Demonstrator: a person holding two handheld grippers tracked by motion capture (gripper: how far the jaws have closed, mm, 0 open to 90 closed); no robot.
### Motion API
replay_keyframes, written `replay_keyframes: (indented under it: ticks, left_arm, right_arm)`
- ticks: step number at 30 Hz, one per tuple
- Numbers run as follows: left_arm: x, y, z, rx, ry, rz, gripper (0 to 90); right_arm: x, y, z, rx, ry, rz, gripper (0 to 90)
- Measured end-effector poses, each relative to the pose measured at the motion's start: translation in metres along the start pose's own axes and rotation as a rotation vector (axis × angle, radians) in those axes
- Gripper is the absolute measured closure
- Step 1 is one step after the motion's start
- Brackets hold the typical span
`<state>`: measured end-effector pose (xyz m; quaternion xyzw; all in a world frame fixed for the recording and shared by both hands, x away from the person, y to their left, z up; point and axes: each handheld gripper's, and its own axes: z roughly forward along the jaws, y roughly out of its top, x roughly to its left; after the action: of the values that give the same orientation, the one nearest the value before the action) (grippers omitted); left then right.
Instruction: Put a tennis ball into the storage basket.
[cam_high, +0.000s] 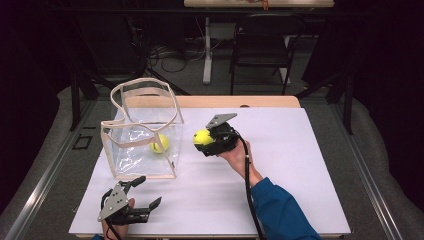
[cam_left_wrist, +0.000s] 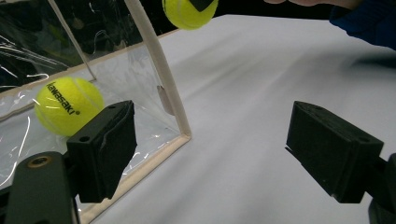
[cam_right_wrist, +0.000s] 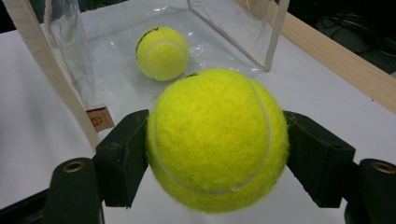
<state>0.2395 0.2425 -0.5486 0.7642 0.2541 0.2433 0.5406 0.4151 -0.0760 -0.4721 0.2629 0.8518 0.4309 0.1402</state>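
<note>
A clear plastic tote bag (cam_high: 145, 132) with beige trim stands on the white table (cam_high: 280, 200), left of centre. One yellow tennis ball (cam_high: 160, 143) (cam_left_wrist: 69, 105) (cam_right_wrist: 162, 52) lies inside it. My right gripper (cam_high: 206, 139) (cam_right_wrist: 215, 144) is shut on a second yellow tennis ball (cam_high: 202, 137) (cam_right_wrist: 217, 137) (cam_left_wrist: 189, 11), held above the table just right of the bag. My left gripper (cam_high: 145, 192) (cam_left_wrist: 212, 149) stands open near the front left edge of the table, its jaws pointing at the bag's near corner with nothing between them.
A wooden strip (cam_high: 240, 101) edges the far side of the table. Beyond it stand a black chair (cam_high: 262, 42) and a white table leg (cam_high: 207, 50), with cables on the floor. The bag's handles (cam_high: 142, 87) arch upward.
</note>
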Motion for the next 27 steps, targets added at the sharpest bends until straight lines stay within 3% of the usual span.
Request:
replay_keyframes:
  ticks: [27]
  left_arm:
    - [0.000, 0.000, 0.000, 0.001, 0.005, -0.004, 15.9]
  right_arm:
    - [-0.003, 0.019, -0.014, -0.036, -0.008, -0.017, 26.5]
